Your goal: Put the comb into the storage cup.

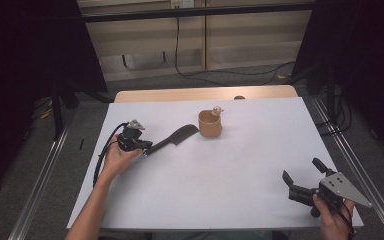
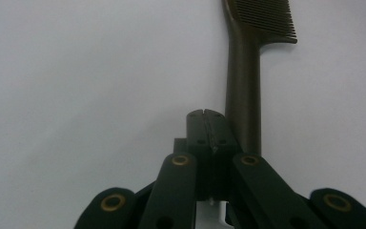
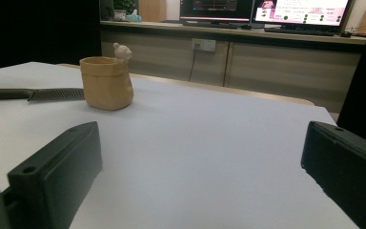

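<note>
A dark comb [image 1: 172,138] lies flat on the white table [image 1: 205,195], its teeth end close to a tan cup [image 1: 210,124] with a small figure on its rim. My left gripper [image 1: 146,148] sits at the comb's handle end. In the left gripper view its jaws [image 2: 203,117] are pressed together with nothing between them, and the comb [image 2: 243,86] runs alongside them on their right. My right gripper [image 1: 300,169] rests near the front right corner, jaws wide apart and empty. In the right gripper view [image 3: 202,143] it faces the cup [image 3: 106,83] and comb [image 3: 52,94].
The table's far wooden edge [image 1: 205,93] shows beyond the white surface. Metal rails [image 1: 352,160] run along both sides of the table. Cables [image 1: 220,75] lie on the floor behind, and monitors [image 3: 267,9] stand on a counter at the back.
</note>
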The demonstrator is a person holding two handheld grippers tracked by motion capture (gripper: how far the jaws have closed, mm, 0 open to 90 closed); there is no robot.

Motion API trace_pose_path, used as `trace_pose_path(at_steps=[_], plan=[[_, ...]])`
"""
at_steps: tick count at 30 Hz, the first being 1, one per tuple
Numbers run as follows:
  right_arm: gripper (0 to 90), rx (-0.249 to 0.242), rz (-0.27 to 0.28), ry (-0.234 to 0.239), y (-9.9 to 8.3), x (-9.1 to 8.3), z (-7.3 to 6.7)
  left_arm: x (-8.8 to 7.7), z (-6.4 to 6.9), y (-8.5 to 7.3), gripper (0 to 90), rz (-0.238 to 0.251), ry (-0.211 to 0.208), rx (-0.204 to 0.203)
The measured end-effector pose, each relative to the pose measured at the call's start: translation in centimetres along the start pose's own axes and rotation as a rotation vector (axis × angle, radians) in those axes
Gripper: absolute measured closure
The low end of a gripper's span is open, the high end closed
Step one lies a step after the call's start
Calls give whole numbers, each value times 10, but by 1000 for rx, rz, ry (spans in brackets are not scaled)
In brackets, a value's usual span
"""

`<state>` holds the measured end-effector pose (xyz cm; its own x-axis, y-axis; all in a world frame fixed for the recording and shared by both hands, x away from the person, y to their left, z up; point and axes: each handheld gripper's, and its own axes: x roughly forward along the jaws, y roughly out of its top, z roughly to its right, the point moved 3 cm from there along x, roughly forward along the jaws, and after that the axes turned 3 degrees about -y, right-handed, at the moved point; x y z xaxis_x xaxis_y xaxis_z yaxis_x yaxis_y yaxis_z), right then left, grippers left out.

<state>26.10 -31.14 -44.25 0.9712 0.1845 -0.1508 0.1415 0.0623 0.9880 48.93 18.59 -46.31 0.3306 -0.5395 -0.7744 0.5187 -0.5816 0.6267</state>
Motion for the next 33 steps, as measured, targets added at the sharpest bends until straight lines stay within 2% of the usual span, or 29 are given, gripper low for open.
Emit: trace_pose_path(at_steps=[17,22,25,26,27,28,33], plan=[[0,-3,2,-1,0,-1,0,-1,7,-1,900,-5,-20,2],[0,-3,2,-2,0,-1,0,-6,4,-1,881,37,-13,-21],[0,-5,3,-2,0,-1,0,-8,3,-1,862,54,-11,-17],[0,-3,3,-3,0,-1,0,-11,2,0,852,80,-4,-24],[0,-3,2,-3,0,-1,0,-11,2,0,841,80,-4,-24],[0,-2,2,-2,0,-1,0,-15,2,2,832,103,4,-22],[0,-1,3,1,0,-1,0,-23,3,4,732,144,-4,-22]])
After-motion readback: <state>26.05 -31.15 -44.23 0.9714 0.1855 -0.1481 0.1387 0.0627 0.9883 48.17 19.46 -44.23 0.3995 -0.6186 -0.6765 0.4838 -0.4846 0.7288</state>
